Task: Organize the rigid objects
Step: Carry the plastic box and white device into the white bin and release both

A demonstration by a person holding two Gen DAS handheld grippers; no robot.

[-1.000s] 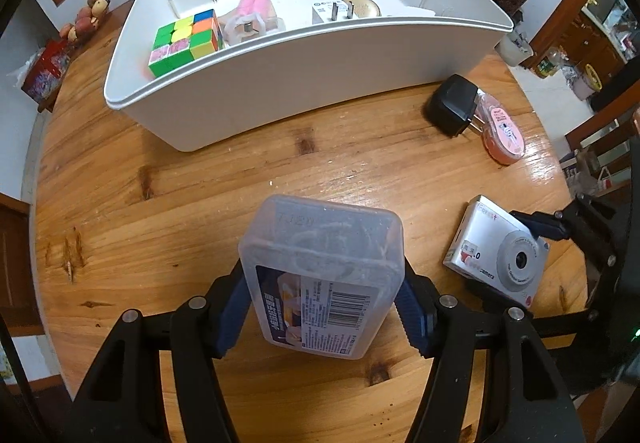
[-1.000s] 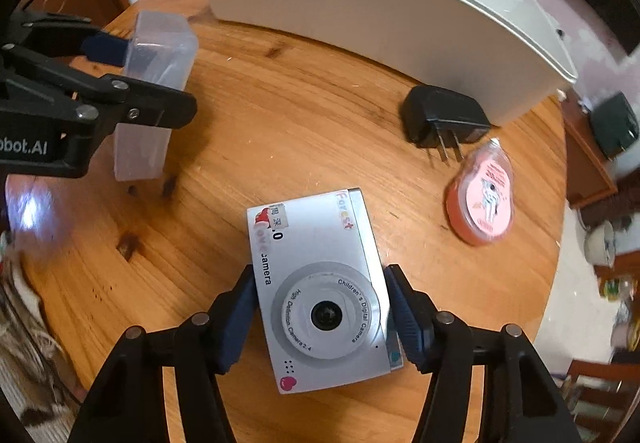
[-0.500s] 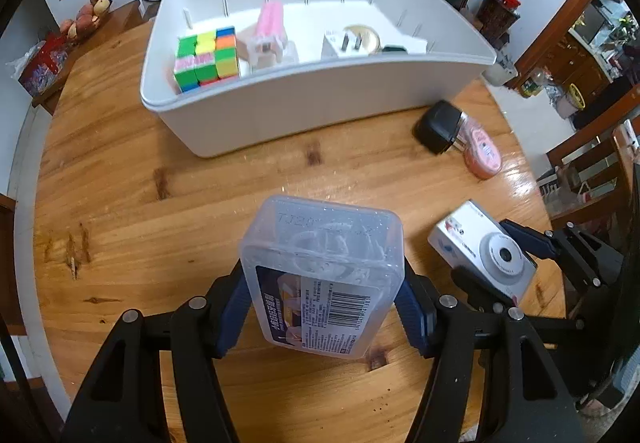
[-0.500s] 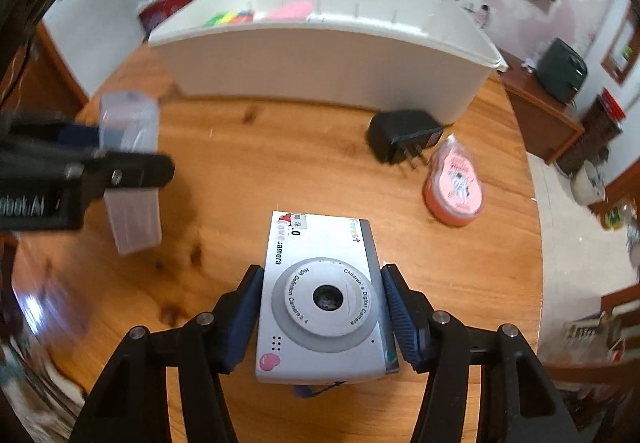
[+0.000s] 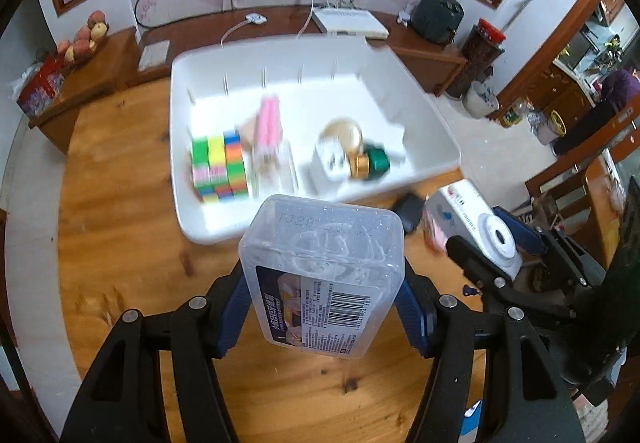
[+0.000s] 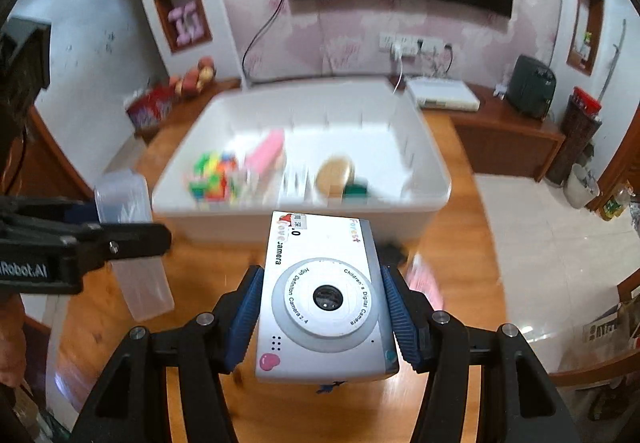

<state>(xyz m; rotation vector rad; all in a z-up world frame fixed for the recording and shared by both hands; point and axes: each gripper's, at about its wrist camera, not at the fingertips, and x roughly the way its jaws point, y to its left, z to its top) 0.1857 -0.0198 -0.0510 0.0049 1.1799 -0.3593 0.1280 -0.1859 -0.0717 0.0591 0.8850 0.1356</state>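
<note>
Left gripper [image 5: 322, 307] pinches clear plastic lidded box [image 5: 322, 275]; right gripper [image 6: 326, 317] clamps white toy digital camera [image 6: 326, 295]; only the right wrist view shows the lens face.

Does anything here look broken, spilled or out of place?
Nothing looks damaged or spilled. The black charger and a pink item lie on the table outside the white bin, unsorted. The clear box and toy camera are held in the tools.

My left gripper [image 5: 322, 313] and right gripper [image 6: 326, 317]: black frames, silver screws, ribbed blue pads [image 6: 404, 323]. White "Robot.AI" lettering marks the left one's side.
</note>
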